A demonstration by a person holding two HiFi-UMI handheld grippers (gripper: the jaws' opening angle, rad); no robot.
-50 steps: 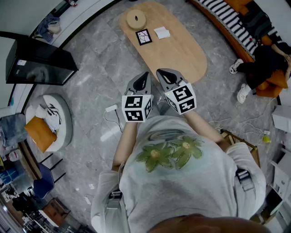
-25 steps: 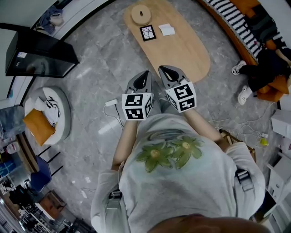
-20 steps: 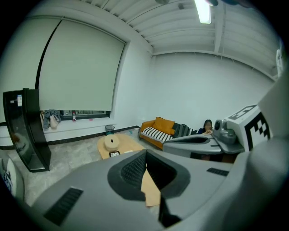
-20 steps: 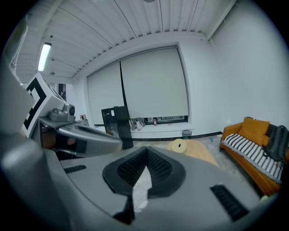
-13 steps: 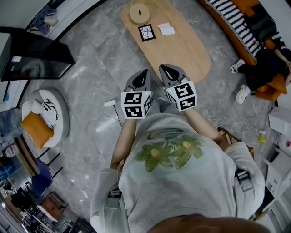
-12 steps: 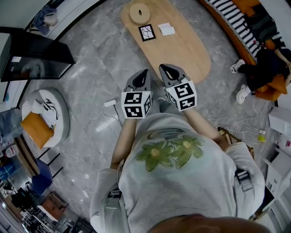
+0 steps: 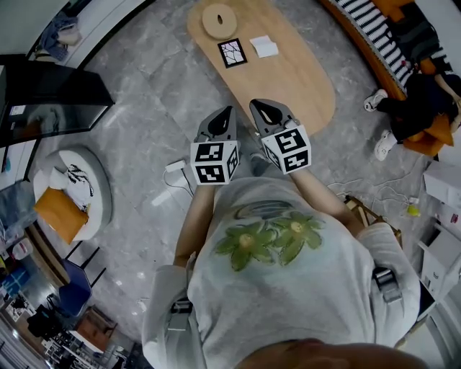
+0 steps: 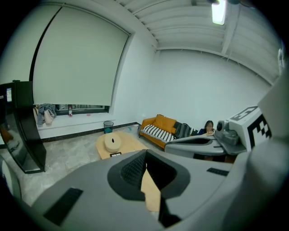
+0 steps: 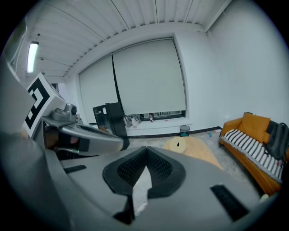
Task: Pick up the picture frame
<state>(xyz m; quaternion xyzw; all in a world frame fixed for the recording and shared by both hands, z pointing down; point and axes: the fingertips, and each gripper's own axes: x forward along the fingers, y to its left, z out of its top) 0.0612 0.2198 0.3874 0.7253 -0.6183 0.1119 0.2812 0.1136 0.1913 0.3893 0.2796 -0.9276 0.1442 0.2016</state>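
The picture frame (image 7: 230, 52), black-edged with a white line pattern, lies flat on the oval wooden table (image 7: 288, 79) at the top of the head view. It shows as a small dark slab (image 8: 116, 154) in the left gripper view. My left gripper (image 7: 227, 112) and right gripper (image 7: 259, 107) are side by side in front of the person's chest, over the floor just short of the table's near end. Both are shut and hold nothing. In the right gripper view the jaws (image 9: 145, 168) meet, with the table (image 9: 194, 149) beyond them.
A round wooden block (image 7: 218, 20) and a white pad (image 7: 263, 47) lie beside the frame. A black cabinet (image 7: 54, 101) stands left, with a round pouffe (image 7: 72, 191) below it. An orange striped sofa (image 7: 374, 32) and a seated person (image 7: 421, 101) are right. A white adapter (image 7: 175, 167) and cables lie on the floor.
Both grippers have moved a little forward toward the table's near end, still shut and side by side. The frame has not moved on the table.
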